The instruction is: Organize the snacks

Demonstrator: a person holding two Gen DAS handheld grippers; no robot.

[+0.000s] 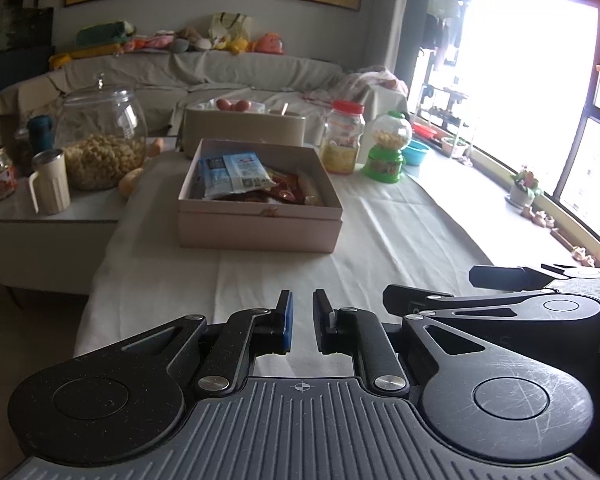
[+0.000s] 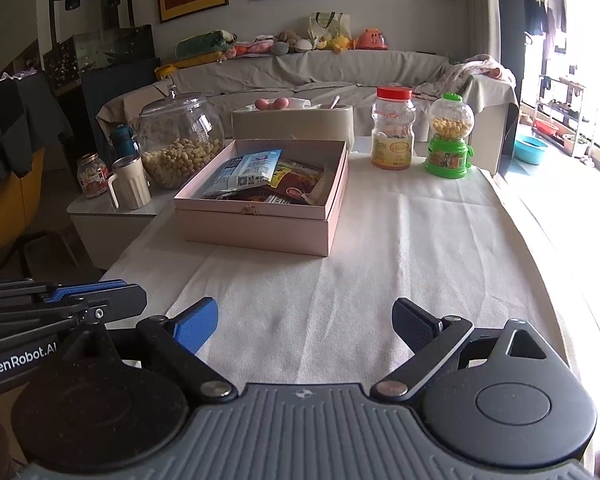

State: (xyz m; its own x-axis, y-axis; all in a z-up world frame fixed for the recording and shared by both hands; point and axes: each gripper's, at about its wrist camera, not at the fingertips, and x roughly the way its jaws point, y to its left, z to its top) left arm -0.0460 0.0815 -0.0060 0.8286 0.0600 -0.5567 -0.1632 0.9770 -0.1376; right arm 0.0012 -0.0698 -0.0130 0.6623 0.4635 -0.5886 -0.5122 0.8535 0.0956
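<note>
Both wrist views sit low at the near end of the cloth-covered tabletop (image 2: 380, 240), angled downward toward the sofa (image 1: 220, 68). Both show the pink snack box (image 1: 260, 224) at mid-distance; the right view sits slightly further right.

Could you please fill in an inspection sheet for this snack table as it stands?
Surface: white cloth over the table, bare near the grippers.
Job's things: open pink box holding a blue packet and red packets.
Clutter: peanut jar, cream mug, red-lidded jar, green candy dispenser.
Grippers: left gripper shut, empty; right gripper open, empty.
Cables: nothing seen.
Surroundings: covered sofa, bright window.
</note>
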